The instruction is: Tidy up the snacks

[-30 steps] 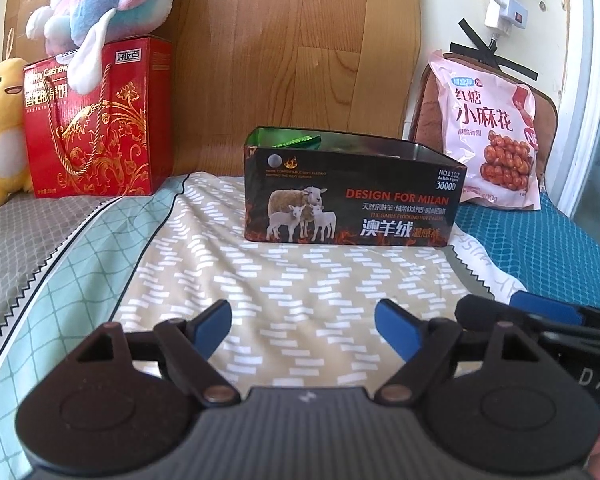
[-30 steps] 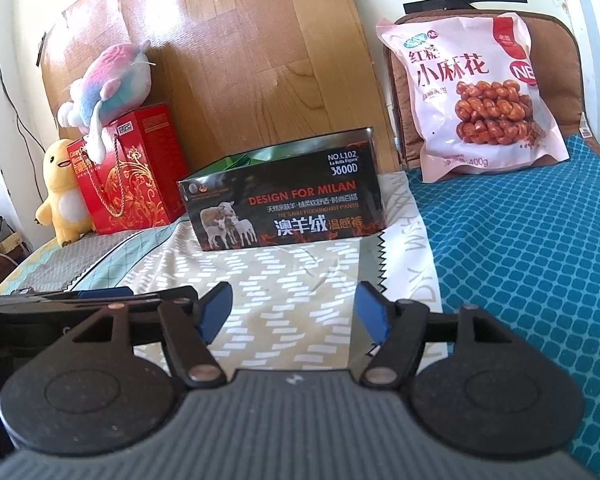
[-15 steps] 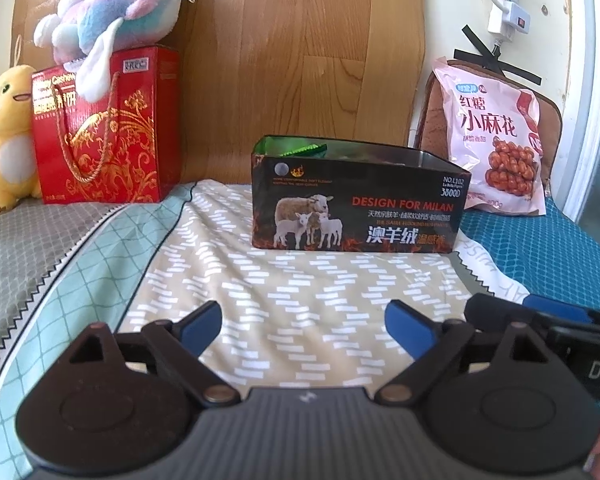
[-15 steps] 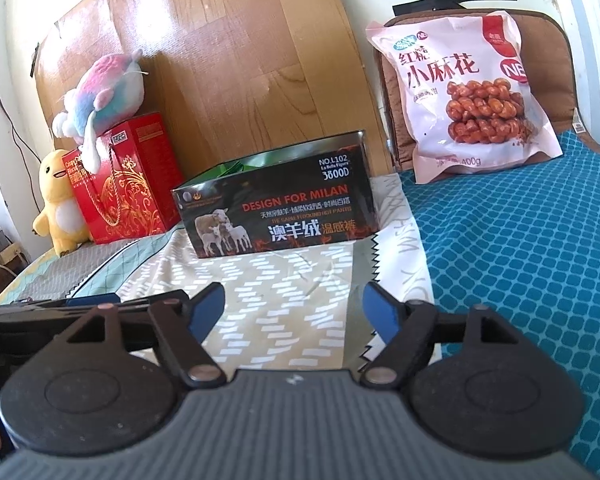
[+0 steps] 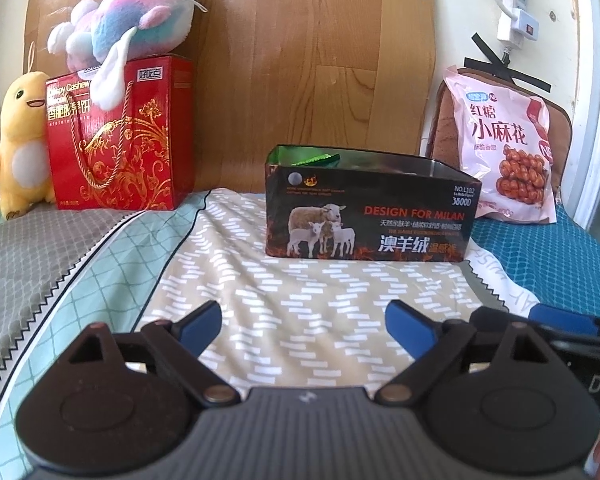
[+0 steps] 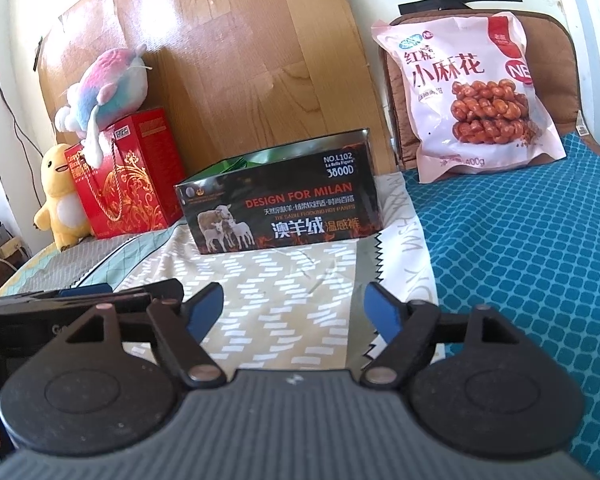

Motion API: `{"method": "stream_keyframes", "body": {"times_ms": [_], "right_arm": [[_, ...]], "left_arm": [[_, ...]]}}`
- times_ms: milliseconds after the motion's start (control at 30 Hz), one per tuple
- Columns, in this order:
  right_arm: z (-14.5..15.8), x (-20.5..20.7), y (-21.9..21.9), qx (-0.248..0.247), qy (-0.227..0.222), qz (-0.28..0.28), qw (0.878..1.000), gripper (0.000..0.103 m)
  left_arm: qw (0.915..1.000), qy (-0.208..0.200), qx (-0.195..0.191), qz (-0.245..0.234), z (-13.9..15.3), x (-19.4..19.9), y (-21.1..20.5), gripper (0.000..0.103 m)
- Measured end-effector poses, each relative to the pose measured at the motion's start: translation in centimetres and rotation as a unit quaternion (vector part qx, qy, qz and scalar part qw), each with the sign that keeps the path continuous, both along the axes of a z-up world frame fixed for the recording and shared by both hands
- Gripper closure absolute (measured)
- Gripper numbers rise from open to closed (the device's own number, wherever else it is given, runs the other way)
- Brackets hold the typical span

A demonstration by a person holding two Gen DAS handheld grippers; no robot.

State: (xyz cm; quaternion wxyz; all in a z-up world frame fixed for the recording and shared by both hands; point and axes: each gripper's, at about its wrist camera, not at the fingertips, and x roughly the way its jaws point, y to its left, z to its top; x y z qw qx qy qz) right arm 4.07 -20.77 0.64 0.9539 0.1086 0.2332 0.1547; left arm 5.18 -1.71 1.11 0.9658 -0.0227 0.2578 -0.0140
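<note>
Bed [image 5: 308,304] covered in patchwork: beige dash-print sheet centre, mint grid and grey panels left, teal patterned cover [image 6: 532,240] right. Wood-grain headboard panel [image 5: 300,80] leans on a cream wall [image 5: 460,8]. Black tape strips [image 6: 460,0] and a white power strip [image 5: 518,20] on the wall. White window frame [image 5: 596,100] far right. Bright daylight, glare on the panel.

Black box [image 5: 370,216] contents mostly hidden behind its front wall, only a green packet [image 5: 320,159] corner showing, box's small print unreadable, yellow plush [image 5: 14,148] cut by left edge
</note>
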Motion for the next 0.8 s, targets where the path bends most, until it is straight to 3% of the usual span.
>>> {"method": "stream_keyframes", "body": {"times_ms": [800], "right_arm": [[0.0, 0.0, -0.3, 0.008, 0.000, -0.004, 1.000, 0.020]], "left_arm": [[0.9983, -0.043, 0.005, 0.040, 0.3, -1.3, 0.2, 0.000]]}}
